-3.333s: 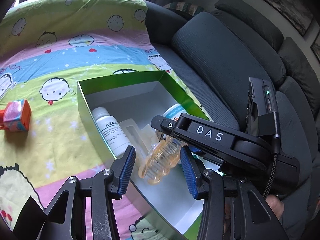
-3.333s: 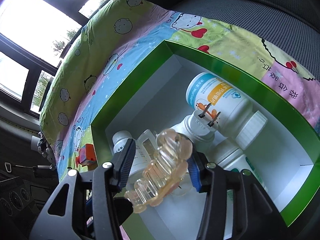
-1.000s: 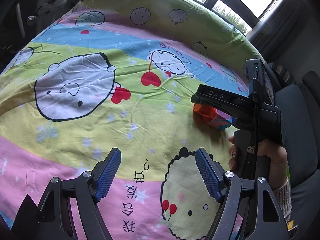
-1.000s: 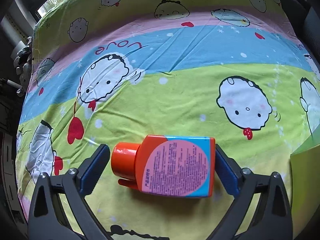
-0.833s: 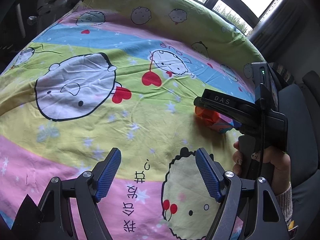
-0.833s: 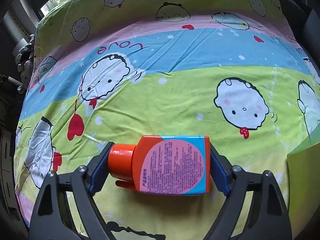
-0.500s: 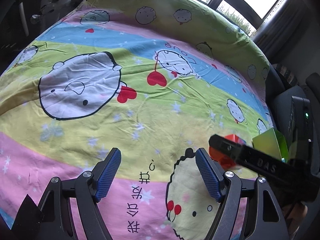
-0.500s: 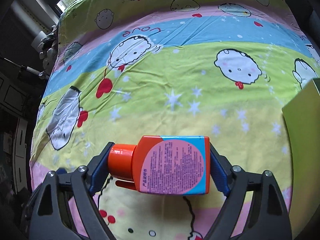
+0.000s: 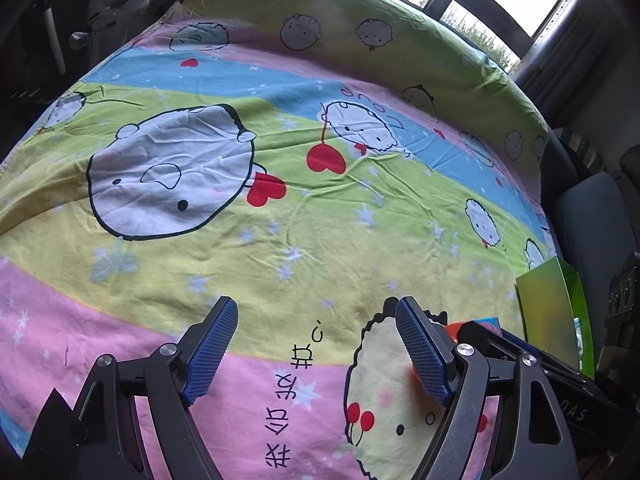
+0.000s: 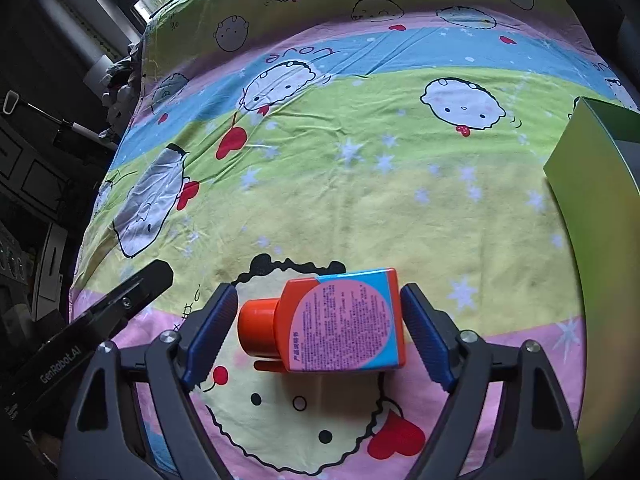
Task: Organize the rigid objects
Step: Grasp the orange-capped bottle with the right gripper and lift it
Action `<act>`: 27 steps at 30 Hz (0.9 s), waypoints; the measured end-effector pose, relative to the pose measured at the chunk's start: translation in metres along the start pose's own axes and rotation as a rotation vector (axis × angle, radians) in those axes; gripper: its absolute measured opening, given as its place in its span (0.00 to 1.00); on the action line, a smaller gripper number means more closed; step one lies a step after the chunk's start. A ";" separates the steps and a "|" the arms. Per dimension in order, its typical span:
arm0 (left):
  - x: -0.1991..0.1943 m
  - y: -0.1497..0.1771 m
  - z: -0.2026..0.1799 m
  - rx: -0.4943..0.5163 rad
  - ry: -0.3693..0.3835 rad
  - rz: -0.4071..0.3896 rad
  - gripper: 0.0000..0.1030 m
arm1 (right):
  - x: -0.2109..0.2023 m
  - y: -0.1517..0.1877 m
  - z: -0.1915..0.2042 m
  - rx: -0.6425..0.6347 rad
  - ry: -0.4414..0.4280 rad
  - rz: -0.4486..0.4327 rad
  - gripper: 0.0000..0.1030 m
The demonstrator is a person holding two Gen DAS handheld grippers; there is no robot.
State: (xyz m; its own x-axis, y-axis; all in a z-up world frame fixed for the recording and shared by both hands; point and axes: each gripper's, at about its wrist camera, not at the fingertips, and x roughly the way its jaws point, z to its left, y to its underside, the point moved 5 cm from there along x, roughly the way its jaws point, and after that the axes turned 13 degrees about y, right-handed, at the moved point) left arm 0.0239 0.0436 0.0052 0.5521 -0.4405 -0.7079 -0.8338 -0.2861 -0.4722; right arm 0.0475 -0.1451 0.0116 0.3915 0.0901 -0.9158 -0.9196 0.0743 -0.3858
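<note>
— Where's the bottle (image 10: 340, 326)?
— At 6 o'clock, sideways in the right tongs (image 10: 320, 330), clamped cap to base above the bedsheet (image 10: 360, 160).
— Left tongs (image 9: 316, 350)?
— Empty, opening. Box (image 10: 592, 184) at 3 o'clock.

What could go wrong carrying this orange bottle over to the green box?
The right gripper holds the orange bottle end to end, one pad on its round cap, so it may pivot or slip out. The left gripper, its jaws opening and empty, sits close beside it and could collide. The green box wall may catch the bottle.
</note>
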 end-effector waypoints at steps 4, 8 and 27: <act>0.004 0.004 -0.009 0.027 0.035 0.017 0.79 | -0.020 -0.005 -0.017 0.067 -0.016 -0.070 0.85; 0.009 0.010 -0.023 0.052 0.097 0.033 0.79 | -0.026 -0.005 -0.026 0.107 -0.075 -0.081 0.84; 0.044 0.038 -0.059 0.038 0.337 0.158 0.64 | 0.003 0.008 -0.013 0.132 -0.231 0.075 0.61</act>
State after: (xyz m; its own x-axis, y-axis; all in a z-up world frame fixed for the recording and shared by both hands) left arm 0.0162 -0.0370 -0.0127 0.3784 -0.7337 -0.5643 -0.9044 -0.1634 -0.3941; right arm 0.0412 -0.1575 0.0045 0.3336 0.3228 -0.8857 -0.9400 0.1858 -0.2862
